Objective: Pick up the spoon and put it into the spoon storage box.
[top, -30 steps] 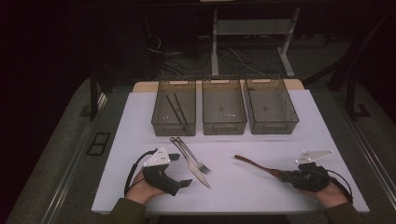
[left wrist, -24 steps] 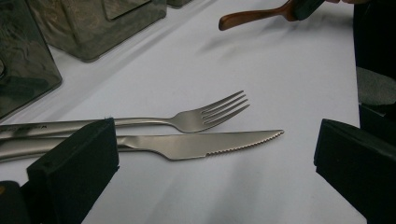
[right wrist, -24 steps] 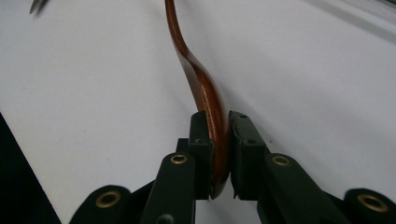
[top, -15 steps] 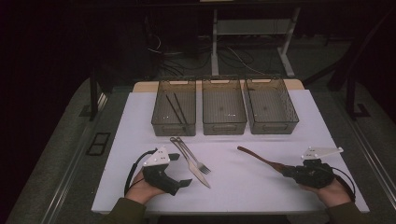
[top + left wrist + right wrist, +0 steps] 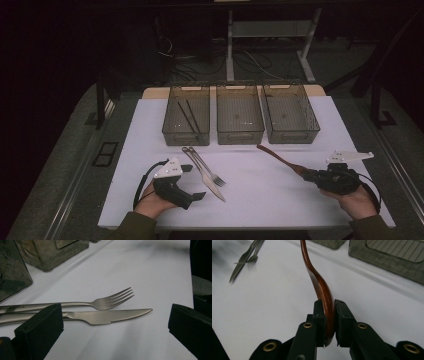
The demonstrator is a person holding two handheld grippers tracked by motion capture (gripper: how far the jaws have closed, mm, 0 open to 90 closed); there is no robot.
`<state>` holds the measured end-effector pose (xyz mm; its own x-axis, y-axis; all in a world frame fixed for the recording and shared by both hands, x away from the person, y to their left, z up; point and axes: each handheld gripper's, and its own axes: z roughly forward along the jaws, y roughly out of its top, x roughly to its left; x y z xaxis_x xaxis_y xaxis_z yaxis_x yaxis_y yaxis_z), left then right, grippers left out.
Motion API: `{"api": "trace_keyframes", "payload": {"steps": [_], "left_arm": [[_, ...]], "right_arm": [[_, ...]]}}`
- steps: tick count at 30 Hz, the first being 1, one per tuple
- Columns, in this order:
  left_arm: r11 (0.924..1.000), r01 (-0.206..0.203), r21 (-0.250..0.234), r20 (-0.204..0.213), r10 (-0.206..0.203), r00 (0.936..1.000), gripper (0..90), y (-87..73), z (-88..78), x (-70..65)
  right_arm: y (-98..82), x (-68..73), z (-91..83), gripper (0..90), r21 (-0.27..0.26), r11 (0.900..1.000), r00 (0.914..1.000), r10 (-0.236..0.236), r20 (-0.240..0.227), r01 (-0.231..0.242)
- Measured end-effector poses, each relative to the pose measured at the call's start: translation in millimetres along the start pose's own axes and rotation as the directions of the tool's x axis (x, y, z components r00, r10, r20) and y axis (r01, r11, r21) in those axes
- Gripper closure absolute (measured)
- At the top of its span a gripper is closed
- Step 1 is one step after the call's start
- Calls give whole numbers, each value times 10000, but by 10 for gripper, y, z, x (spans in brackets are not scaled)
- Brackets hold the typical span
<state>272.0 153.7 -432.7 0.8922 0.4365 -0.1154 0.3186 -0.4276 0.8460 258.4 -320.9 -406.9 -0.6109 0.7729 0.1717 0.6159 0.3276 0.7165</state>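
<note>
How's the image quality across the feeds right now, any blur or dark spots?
High view: dim, surroundings nearly black, white table lit evenly. Left gripper view: knife and fork sharp, bins at top soft. Right gripper view: wooden spoon crisp with a glossy highlight, far cutlery blurred.

Tool (image 5: 329, 322) clamped on wooden spoon (image 5: 322, 290), fork (image 5: 254, 253) and knife (image 5: 242, 261) beyond on white table (image 5: 274, 302).

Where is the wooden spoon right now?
In the high view the wooden spoon is at the right, clamped by its bowl in the right gripper, handle pointing toward the rightmost basket.
</note>
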Motion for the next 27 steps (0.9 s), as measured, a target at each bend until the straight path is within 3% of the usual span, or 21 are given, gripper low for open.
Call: {"api": "trace_keyframes", "payload": {"steps": [27], "left_arm": [[10000,9,7,-1,-9,10000,0,-2,16,-2]], "right_arm": [[461,-29,85,804,-773,9962,9984,431,376,-401]]}}
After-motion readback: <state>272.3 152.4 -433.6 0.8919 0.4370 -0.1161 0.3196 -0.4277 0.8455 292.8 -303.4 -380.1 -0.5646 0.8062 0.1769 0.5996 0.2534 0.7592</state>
